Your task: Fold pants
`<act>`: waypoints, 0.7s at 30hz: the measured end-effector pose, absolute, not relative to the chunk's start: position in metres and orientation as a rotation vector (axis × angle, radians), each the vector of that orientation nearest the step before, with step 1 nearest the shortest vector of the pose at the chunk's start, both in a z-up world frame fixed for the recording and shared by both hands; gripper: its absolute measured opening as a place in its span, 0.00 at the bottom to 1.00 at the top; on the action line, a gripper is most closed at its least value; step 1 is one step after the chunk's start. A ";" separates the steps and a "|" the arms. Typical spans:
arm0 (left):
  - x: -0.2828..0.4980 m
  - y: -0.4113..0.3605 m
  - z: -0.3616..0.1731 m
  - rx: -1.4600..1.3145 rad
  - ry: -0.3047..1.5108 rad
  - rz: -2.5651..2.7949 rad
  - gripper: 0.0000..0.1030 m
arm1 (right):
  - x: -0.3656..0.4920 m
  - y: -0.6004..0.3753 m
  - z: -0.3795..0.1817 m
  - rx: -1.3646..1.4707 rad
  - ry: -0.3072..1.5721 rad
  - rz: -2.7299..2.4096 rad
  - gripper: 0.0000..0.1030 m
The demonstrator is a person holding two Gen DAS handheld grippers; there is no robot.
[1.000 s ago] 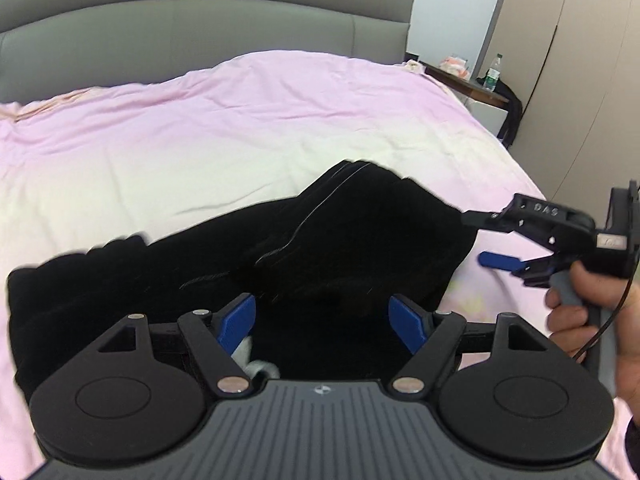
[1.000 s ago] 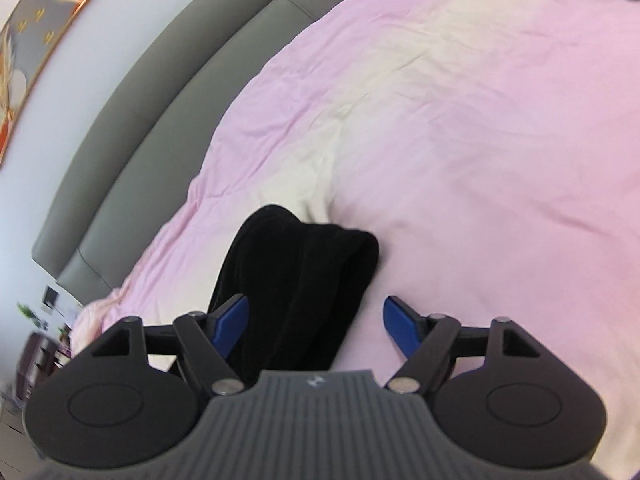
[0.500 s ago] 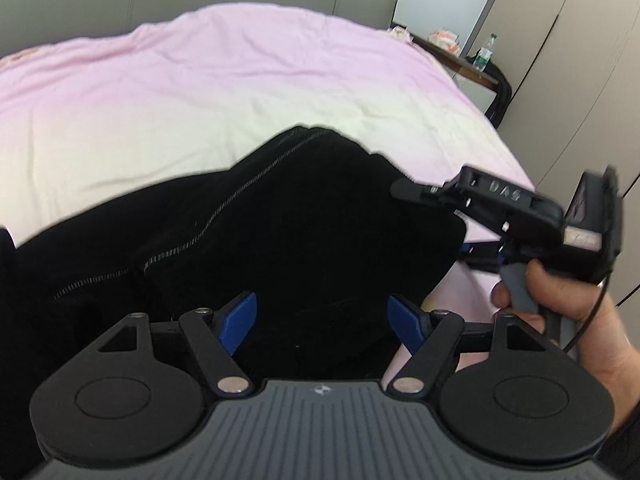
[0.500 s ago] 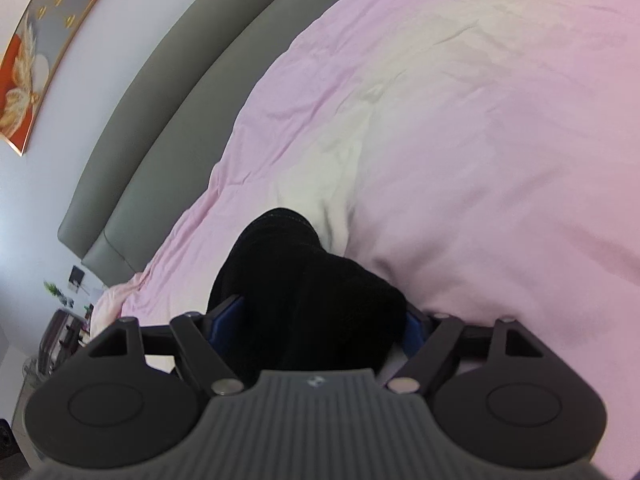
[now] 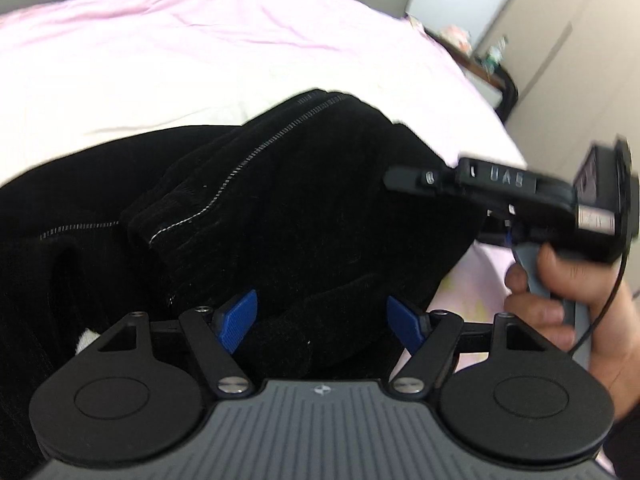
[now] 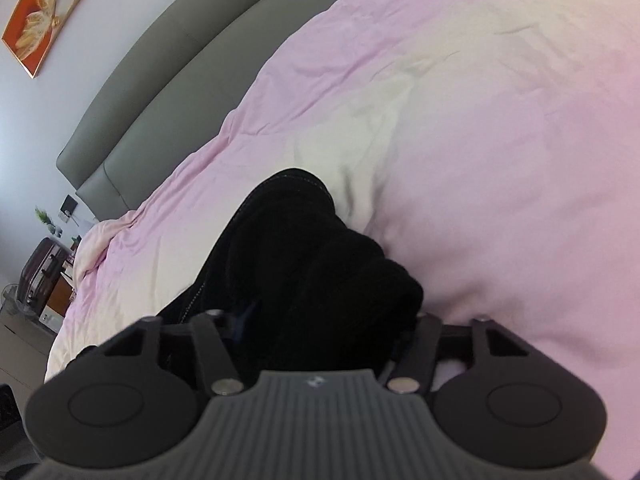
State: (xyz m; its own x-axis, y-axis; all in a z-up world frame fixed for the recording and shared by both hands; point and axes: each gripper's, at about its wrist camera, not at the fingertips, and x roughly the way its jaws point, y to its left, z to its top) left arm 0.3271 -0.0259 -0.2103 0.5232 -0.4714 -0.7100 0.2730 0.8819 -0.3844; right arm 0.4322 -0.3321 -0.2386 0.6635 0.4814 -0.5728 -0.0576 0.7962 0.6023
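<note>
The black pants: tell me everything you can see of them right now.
The black pants are a dark, ribbed, corduroy-like fabric with a pale line of stitching along a seam. They lie bunched and partly doubled over on the pink bed cover. A fold of cloth sits between the blue pads of the left tongs, which stand apart. In the right wrist view a thick bundle fills the right tongs, hiding their pads, and rises off the cover.

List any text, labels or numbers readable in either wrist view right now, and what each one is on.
"DAS" as best it reads, blurred raised letters on top of the right tool, seen in the left wrist view.
White sticker on the same tool's rear block: too blurred to read.
Small emblem on each tool's grey ribbed body: a symbol, no letters.
Bottle label on the bedside table: too small to read.
</note>
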 end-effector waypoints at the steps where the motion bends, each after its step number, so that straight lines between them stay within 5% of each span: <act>1: 0.325 -0.025 -0.208 -0.244 0.910 -0.450 0.84 | 0.429 -0.333 -0.234 0.611 0.770 0.338 0.38; 7: 0.309 -0.014 -0.181 -0.258 0.885 -0.421 0.84 | 0.401 -0.313 -0.195 0.603 0.623 0.385 0.32; 11: 0.277 0.036 -0.149 -0.430 0.857 -0.435 0.84 | 0.381 -0.275 -0.153 0.410 0.524 0.417 0.32; 15: 0.226 0.095 -0.116 -0.319 0.789 -0.351 0.88 | 0.356 -0.223 -0.117 0.164 0.423 0.459 0.32; 21: 0.186 0.176 -0.136 -0.302 0.876 -0.139 0.89 | 0.296 -0.112 -0.092 -0.244 0.249 0.565 0.32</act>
State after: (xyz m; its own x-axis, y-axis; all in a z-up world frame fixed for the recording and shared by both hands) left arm 0.1858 0.1762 -0.1362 0.6343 -0.2426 -0.7340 -0.0029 0.9487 -0.3161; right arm 0.2963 -0.1118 -0.0919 0.8163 0.4953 -0.2972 -0.5538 0.8173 -0.1590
